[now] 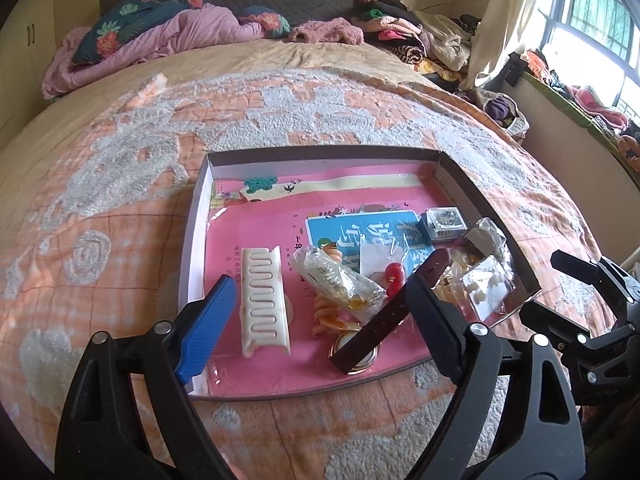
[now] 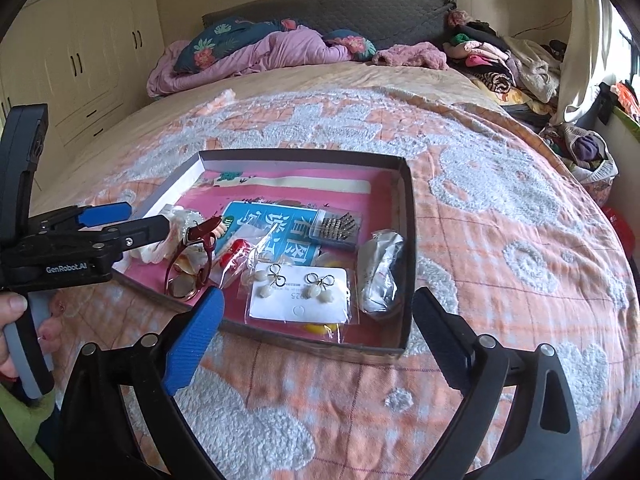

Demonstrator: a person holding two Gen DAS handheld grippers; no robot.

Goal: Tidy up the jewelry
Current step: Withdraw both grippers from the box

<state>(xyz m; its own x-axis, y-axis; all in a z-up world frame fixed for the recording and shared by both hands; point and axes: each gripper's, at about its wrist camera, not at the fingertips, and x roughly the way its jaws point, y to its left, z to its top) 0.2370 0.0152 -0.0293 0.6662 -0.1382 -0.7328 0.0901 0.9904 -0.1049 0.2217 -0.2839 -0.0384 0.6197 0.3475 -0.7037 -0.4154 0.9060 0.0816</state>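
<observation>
L gripper point(image 1: 320, 312): jaws wide apart, nothing clamped, fingers angled fwd & down; blue pad on its left finger point(image 1: 208, 328), right finger point(image 1: 436, 320) dark. In the right wrist view it comes in from the left edge, roughly level, held by the person's L hand point(image 2: 16, 336), thumb & fingers wrapped round the handle.
R gripper point(image 2: 316, 320): jaws also spread wide, gripping nothing, tilted fwd & down. R hand not visible.

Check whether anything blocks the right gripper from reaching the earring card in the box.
Nothing visible does. The right gripper is open and hangs just outside the box's near wall; the earring card lies uncovered right behind that low wall.
</observation>
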